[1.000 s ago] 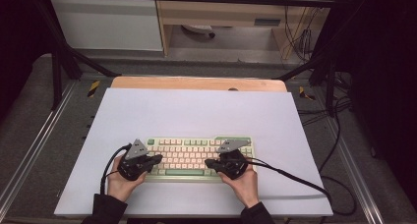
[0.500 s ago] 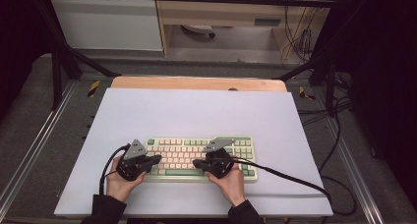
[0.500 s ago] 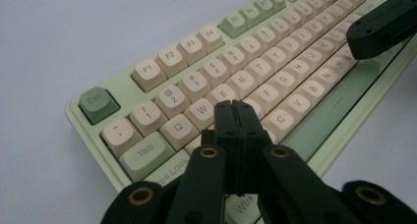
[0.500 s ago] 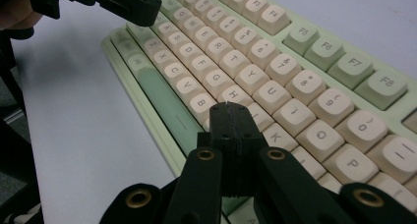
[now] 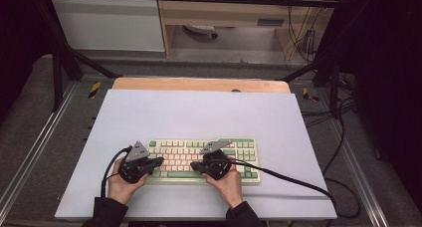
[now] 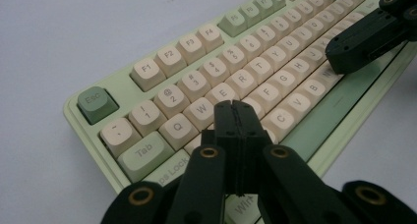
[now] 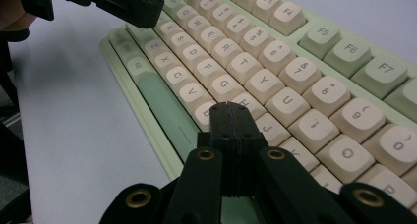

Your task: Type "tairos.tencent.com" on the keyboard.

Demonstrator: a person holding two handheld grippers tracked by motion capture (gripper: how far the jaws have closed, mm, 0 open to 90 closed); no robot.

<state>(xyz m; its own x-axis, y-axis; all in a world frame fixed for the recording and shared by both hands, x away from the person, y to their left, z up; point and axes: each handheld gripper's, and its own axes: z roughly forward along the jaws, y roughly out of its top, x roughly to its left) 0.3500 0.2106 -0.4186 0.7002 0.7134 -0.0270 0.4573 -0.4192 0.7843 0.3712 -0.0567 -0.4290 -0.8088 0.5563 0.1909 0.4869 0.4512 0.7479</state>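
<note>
Our left gripper (image 6: 235, 108) has its jaws pressed fully together, with nothing between them. Seen from its own camera, the joined tips hang over the left part of the keyboard (image 6: 206, 81), about where the S and D keys lie, just below the W and E keys; whether the tips touch a key we cannot tell. Our right gripper (image 7: 231, 108) is likewise closed tight and empty. In its own view the tips sit over the home row near the H key, with the J key just beside them, and again contact with a key cannot be judged.

From above, our left gripper (image 5: 158, 161) lies at the keyboard's left end and our right gripper (image 5: 198, 166) over its middle, both pointing inward along the rows. Each hand comes in from the near edge, the left hand (image 5: 124, 184) and the right hand (image 5: 226, 182) resting at the front of the keyboard (image 5: 244, 152). A black cable (image 5: 293, 179) trails from the right gripper off to the right.

The keyboard, pale green with cream keys, lies flat on the white mat (image 5: 199, 112), near its front edge and a little left of centre. Beyond the mat a strip of the wooden table (image 5: 199, 84) shows.
</note>
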